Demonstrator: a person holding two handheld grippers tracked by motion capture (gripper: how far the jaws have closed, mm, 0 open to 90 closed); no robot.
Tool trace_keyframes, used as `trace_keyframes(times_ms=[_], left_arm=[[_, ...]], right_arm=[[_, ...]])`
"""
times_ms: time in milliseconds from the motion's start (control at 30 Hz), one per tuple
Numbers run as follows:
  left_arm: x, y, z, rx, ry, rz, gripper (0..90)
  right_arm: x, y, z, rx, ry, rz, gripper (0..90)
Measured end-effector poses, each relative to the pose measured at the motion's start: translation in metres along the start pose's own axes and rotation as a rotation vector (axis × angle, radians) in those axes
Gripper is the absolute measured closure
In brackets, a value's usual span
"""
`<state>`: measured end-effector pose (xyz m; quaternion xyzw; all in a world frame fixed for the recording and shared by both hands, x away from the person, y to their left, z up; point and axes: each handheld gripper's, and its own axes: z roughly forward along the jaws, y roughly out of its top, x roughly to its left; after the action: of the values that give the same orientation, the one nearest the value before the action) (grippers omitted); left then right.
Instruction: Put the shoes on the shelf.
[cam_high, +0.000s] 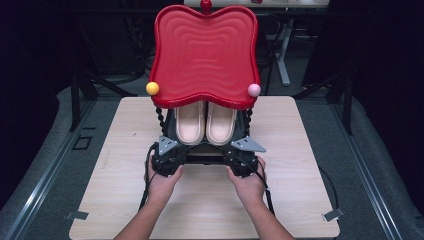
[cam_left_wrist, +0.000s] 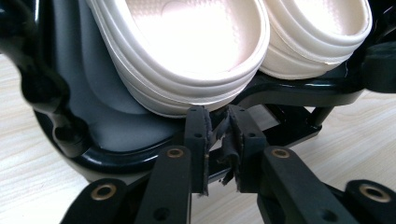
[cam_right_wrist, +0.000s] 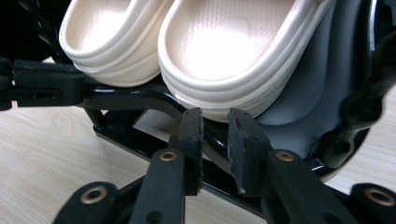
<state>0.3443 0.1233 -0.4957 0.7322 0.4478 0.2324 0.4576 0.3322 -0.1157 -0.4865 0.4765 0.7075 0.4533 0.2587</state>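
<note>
Two cream slippers (cam_high: 205, 122) sit on the black rack (cam_left_wrist: 299, 91) under its red top (cam_high: 205, 55). Left tool (cam_left_wrist: 218, 140) and right tool (cam_right_wrist: 215, 135) – jaws slightly apart, holding nothing – wait at the rack's front bar. A hard bump could knock the slippers off.

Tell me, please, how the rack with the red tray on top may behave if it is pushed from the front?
The rack may tip backward: the wide red tray sits high on thin twisted posts. It looks fairly light, so it would probably slide on the smooth wooden table. The cream slippers lie loose on the lower shelf and could shift.
</note>
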Motion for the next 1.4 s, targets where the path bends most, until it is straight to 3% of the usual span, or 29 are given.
trace_keyframes(times_ms=[333,867,1067,1167,1400], left_arm=[[0.000,-0.001,-0.004,-0.006,-0.021,0.019,69.5],[0.012,0.012,-0.026,-0.072,0.021,0.004,61.6],[0.014,0.019,-0.025,-0.084,0.037,-0.002,58.6],[0.015,0.024,-0.023,-0.100,0.041,0.001,56.4],[0.021,0.029,-0.012,-0.108,0.054,-0.021,52.1]], right_arm=[[-0.004,0.005,-0.006,-0.025,0.012,0.003,65.6],[-0.006,0.014,-0.017,-0.080,0.040,0.006,58.5],[-0.010,0.021,-0.018,-0.102,0.022,-0.012,55.5],[-0.012,0.024,-0.018,-0.121,0.020,-0.002,52.9],[-0.017,0.028,-0.009,-0.107,0.001,0.025,51.0]])
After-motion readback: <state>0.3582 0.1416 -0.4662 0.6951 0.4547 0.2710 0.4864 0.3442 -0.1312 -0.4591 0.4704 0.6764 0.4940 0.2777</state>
